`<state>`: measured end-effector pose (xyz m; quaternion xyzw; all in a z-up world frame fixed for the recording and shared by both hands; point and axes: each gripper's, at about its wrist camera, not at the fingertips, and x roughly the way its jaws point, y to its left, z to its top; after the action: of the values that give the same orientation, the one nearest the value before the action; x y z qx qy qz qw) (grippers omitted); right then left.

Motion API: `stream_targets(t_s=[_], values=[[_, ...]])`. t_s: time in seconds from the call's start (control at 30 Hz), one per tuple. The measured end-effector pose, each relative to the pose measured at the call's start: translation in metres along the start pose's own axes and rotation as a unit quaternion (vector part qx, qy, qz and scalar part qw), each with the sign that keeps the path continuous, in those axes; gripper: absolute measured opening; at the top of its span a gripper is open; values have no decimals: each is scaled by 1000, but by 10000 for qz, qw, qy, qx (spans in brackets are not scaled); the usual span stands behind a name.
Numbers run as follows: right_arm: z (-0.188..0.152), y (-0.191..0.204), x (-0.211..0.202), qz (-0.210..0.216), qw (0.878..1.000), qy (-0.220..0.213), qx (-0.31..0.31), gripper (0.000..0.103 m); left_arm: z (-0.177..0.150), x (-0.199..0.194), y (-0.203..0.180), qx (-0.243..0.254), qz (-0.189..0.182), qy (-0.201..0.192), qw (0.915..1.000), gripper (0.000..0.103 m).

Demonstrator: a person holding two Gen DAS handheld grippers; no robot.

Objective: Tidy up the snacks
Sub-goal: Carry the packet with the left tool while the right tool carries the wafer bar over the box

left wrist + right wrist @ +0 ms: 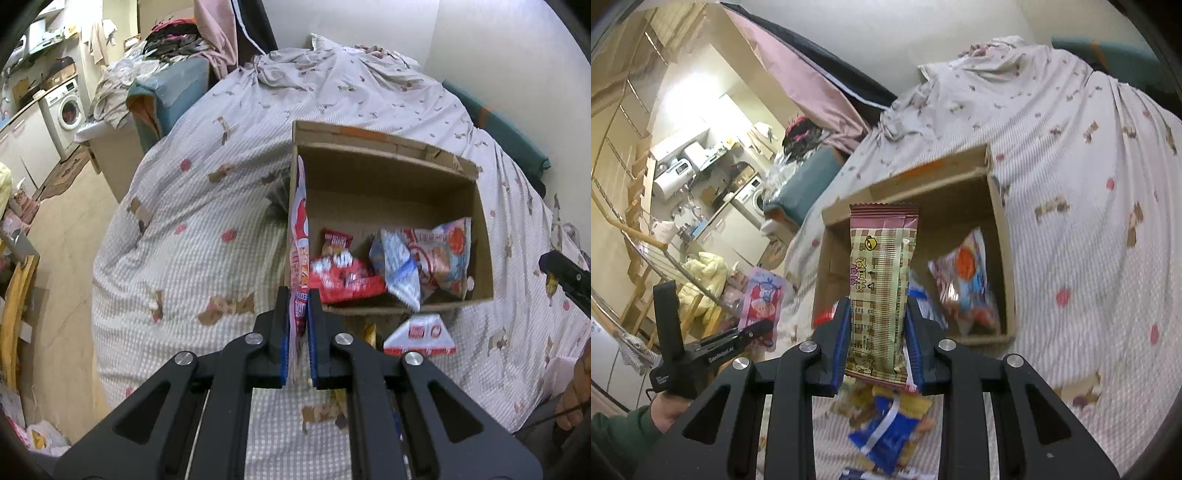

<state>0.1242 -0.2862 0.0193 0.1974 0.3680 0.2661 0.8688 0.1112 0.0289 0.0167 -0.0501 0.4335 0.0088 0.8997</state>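
Bed (229, 192) under a patterned quilt against pale walls (354, 22); washer (68, 107) by cabinets far left; wood floor (70, 229); clothes pile (173, 40) behind.

Right hand-held gripper (875, 343) clamps upright checkered snack pkt (882, 280) w/ cardboard box (1001, 229) behind it.

The left gripper (753, 330), seen in the right wrist view, carries white lettering on its black body that reads "GenRobot.AI"; smaller white print on its handle is too small to read. The checked snack bar wrapper (881, 291) bears large pink Korean characters, standing sideways, beside a fine-print table that cannot be made out. In the left wrist view, the tall pink packet (300, 236) shows red and white block letters, only partly visible and unreadable. Print on the red packets (341, 273) and the white carton (421, 336) is blurred.
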Motion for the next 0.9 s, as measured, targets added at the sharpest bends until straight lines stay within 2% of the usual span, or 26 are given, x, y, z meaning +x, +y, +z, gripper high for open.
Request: stream_targets(t_s=[0.17, 0.4, 0.77, 0.9], values=[[20, -15, 16, -228, 9997, -52, 43, 29, 24, 11, -9, 112, -18, -49, 9999, 6], [40, -31, 50, -372, 9991, 181, 38, 29, 48, 37, -25, 222, -57, -80, 9997, 6], [44, -34, 111, -548, 9950, 766, -340, 29, 54, 89, -46, 416, -194, 170, 9988, 6], [37, -36, 123, -586, 9930, 964, -352, 29, 54, 101, -46, 295, -324, 257, 9987, 6]])
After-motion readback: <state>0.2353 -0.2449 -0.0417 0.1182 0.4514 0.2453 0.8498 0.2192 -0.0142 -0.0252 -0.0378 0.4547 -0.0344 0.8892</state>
